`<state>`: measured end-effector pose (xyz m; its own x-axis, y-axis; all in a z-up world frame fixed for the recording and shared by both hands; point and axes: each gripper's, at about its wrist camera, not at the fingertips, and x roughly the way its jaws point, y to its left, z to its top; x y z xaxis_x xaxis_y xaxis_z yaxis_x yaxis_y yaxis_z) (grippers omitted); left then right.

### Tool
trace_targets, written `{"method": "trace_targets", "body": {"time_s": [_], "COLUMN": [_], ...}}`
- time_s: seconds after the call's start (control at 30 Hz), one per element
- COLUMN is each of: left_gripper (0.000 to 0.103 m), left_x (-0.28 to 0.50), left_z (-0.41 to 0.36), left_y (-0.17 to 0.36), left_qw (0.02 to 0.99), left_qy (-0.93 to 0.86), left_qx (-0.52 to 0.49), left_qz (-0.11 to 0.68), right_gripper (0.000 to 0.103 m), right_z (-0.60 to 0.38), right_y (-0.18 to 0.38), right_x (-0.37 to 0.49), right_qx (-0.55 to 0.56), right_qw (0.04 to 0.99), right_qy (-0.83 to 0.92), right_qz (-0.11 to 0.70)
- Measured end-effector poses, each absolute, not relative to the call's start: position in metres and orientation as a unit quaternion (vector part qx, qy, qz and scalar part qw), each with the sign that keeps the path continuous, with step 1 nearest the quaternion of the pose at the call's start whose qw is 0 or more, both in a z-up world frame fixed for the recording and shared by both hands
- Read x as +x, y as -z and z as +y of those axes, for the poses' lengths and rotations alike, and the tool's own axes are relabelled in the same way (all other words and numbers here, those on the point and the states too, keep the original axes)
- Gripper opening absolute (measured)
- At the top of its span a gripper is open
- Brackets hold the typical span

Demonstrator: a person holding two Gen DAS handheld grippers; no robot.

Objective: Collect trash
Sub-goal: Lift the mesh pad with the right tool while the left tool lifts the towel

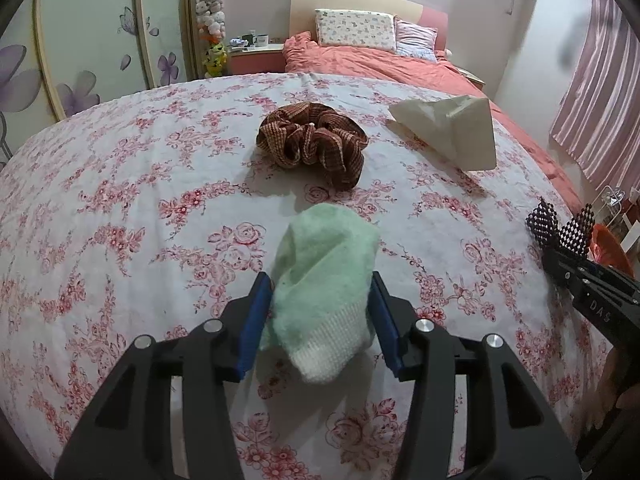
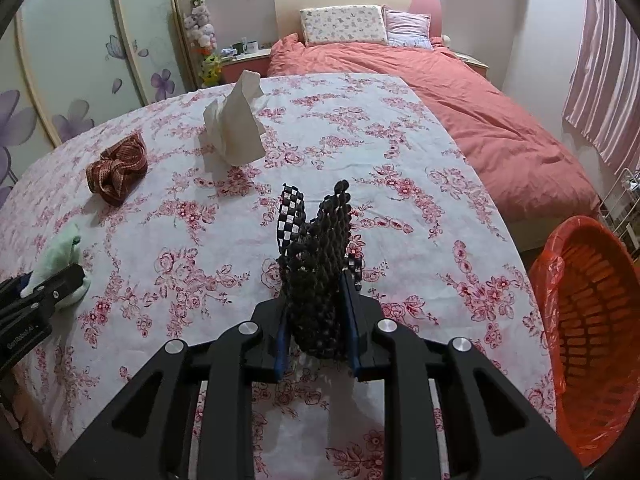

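We hold a gripper in each hand above a surface point(image 2: 400, 128) covered with a white cloth printed in pink roses. Our left gripper point(image 1: 322, 280) is clamped on a pale green sock point(image 1: 328, 272) with a white ribbed cuff; the blue pads press its sides, and its toe end points away from us over the cloth. From the right wrist view the same sock point(image 2: 60, 256) shows at the far left edge, pinched in the black fingers.

Our right gripper point(image 2: 316, 308) is closed on a black-and-white checkered scrunchie point(image 2: 316, 256), whose folds stand up between the jaws. In the left wrist view that scrunchie point(image 1: 560, 228) pokes up at the right edge.

Farther back on the cloth lie a brown checked scrunchie point(image 1: 312, 140) and, to its right, a crumpled white tissue point(image 1: 452, 132), the two apart from each other. An orange basket point(image 2: 592, 320) lined with an orange bag stands just beside the surface on the right. Beyond the surface is a bed point(image 2: 480, 112) with a salmon cover and two pillows.
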<state>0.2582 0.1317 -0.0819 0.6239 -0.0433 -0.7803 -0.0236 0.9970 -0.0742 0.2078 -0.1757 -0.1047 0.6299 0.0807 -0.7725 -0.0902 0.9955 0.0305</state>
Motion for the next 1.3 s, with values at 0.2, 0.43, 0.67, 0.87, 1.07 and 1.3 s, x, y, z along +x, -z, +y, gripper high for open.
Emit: {"method": "trace_targets", "body": {"time_s": [0.2, 0.43, 0.67, 0.87, 1.07, 1.3], "left_gripper": [0.050, 0.050, 0.050, 0.050, 0.050, 0.038], "left_x": [0.2584, 0.2564, 0.2555, 0.2549, 0.2549, 0.2551], "left_z": [0.1327, 0.1340, 0.1363, 0.1374, 0.1375, 0.1343], "left_y": [0.0828, 0.0829, 0.0825, 0.0821, 0.0821, 0.0819], "left_qw": [0.900, 0.900, 0.900, 0.901, 0.900, 0.901], "left_qy": [0.003, 0.003, 0.005, 0.006, 0.006, 0.007], "left_qx": [-0.039, -0.043, -0.051, -0.053, -0.053, -0.044], "left_qz": [0.434, 0.433, 0.432, 0.432, 0.432, 0.431], "right_gripper": [0.022, 0.022, 0.022, 0.022, 0.023, 0.023], "right_z": [-0.1755, -0.1759, -0.1767, -0.1778, -0.1785, -0.1770], "right_y": [0.1047, 0.1052, 0.1058, 0.1059, 0.1058, 0.1055], "right_x": [0.2081, 0.2082, 0.2087, 0.2087, 0.2087, 0.2078], "right_qx": [-0.007, -0.003, 0.000, 0.003, 0.002, -0.006], "right_qw": [0.903, 0.903, 0.903, 0.903, 0.903, 0.903], "right_qy": [-0.047, -0.048, -0.050, -0.051, -0.051, -0.046], "right_qz": [0.427, 0.428, 0.428, 0.428, 0.428, 0.427]}}
